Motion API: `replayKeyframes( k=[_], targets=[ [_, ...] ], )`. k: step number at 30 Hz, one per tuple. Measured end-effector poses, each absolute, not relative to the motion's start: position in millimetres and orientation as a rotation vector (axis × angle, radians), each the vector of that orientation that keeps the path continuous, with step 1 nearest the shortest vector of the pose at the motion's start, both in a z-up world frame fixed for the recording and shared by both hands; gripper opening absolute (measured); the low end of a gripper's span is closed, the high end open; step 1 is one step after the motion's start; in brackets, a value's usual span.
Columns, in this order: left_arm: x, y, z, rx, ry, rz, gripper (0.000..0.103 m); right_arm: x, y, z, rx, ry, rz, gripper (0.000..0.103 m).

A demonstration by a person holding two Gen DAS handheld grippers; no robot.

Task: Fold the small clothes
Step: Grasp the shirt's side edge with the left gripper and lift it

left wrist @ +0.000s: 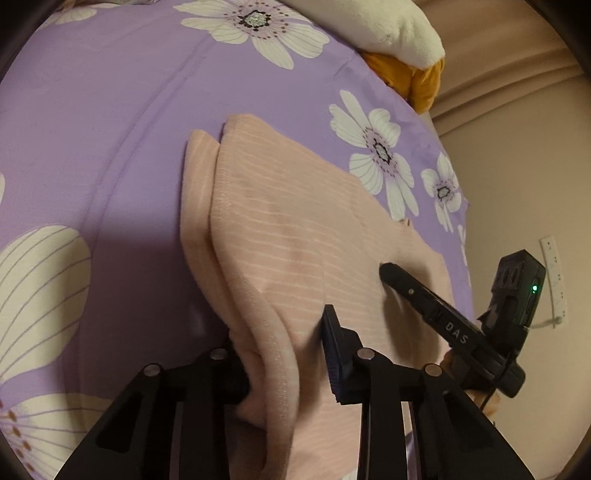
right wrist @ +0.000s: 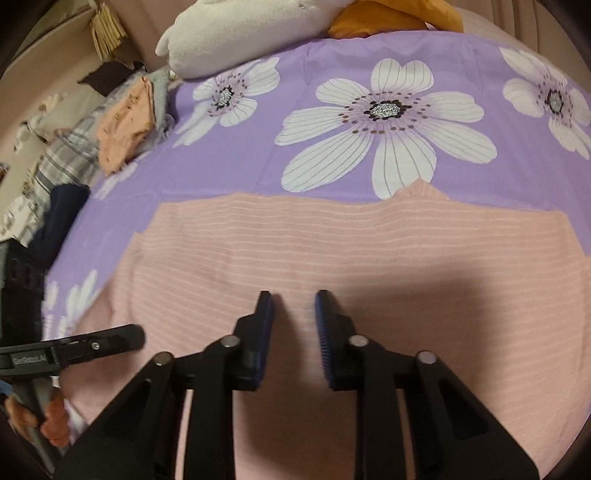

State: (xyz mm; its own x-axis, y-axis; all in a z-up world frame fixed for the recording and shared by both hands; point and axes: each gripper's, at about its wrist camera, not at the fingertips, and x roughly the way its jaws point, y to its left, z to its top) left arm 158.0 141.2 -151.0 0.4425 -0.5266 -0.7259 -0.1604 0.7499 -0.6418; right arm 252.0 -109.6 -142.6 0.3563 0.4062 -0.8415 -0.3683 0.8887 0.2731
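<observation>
1. My left gripper (left wrist: pixel 286 354) comes in low over the near-left edge of the pink striped garment (left wrist: pixel 295 229). Its jaws are wide apart, and a raised fold of the pink cloth runs up between them. The left finger is mostly hidden behind that fold; the right finger pad (left wrist: pixel 334 354) shows on top of the cloth. I can't tell if the pads actually pinch the fold.
2. In the right wrist view the same gripper (right wrist: pixel 136 338) lies nearly flat over the garment's left edge, pointing right, with a hand (right wrist: pixel 44 417) on its handle below.
3. The garment lies mostly flat on the purple floral bedsheet (left wrist: pixel 110 129), layered edges showing on its left side.
4. My right gripper (right wrist: pixel 293 299) points forward over the middle of the garment (right wrist: pixel 369 240), angled down toward it. Jaws partly open, a narrow gap with pink cloth showing through, nothing held. Whether the fingertips touch the fabric I can't tell.
5. In the left wrist view the right gripper (left wrist: pixel 386 271) reaches in from the right, tip over the cloth.
6. Far side of the bed: a white plush pillow (right wrist: pixel 236 33) and an orange cloth (right wrist: pixel 388 18); a pile of clothes (right wrist: pixel 122 114) sits off the sheet's left edge.
</observation>
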Motion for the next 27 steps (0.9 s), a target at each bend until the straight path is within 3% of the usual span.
replayKeyframes(
  k=[5, 27],
  targets=[
    [156.7, 136.8, -146.8, -0.686, 1.115, -0.227, 0.027, 255.5, -115.1, -141.1, 0.05, 1.116, 0.497, 0.014],
    [146.1, 109.9, -97.3, -0.513, 1.043, -0.209, 0.021, 143.3, -116.9, -124.5, -0.018, 1.136, 0.664, 0.016]
  ],
)
